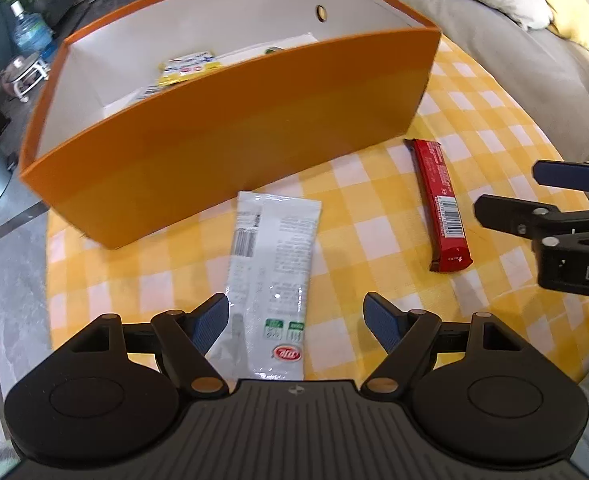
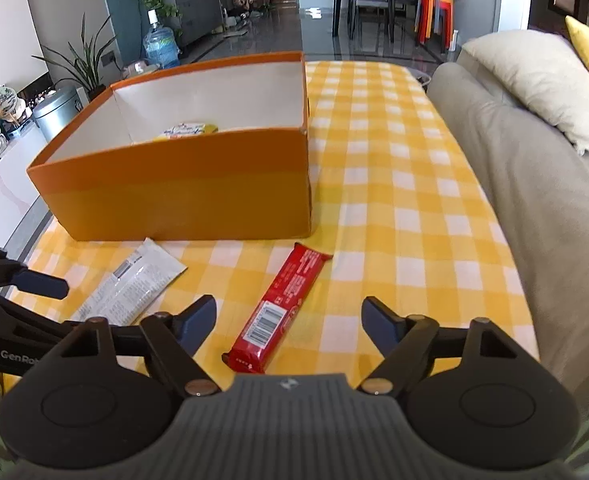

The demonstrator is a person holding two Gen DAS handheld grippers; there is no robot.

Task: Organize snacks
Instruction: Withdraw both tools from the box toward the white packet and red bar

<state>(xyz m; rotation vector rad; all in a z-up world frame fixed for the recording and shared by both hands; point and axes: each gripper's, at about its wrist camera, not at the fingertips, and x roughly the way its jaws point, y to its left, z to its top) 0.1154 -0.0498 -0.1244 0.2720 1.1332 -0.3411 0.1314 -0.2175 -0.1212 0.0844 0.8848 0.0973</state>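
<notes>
A white snack pouch [image 1: 272, 276] lies flat on the yellow checked tablecloth [image 1: 374, 200], in front of an orange box [image 1: 230, 136]. My left gripper [image 1: 296, 326] stands open over the pouch's near end, pads apart from it. A red bar [image 2: 278, 308] lies to the right of the pouch [image 2: 134, 284]. My right gripper [image 2: 288, 320] is open with the bar's near end between its fingers, not pressed. The red bar [image 1: 440, 204] and the right gripper [image 1: 510, 192] also show in the left wrist view. The box [image 2: 182, 196] holds a yellow packet [image 2: 190, 130].
A beige sofa [image 2: 534, 184] with cushions runs along the table's right side. Left of the table are a grey bin [image 2: 58, 110], a water jug [image 2: 160, 46] and plants. The cloth [image 2: 394, 200] to the right of the box is bare.
</notes>
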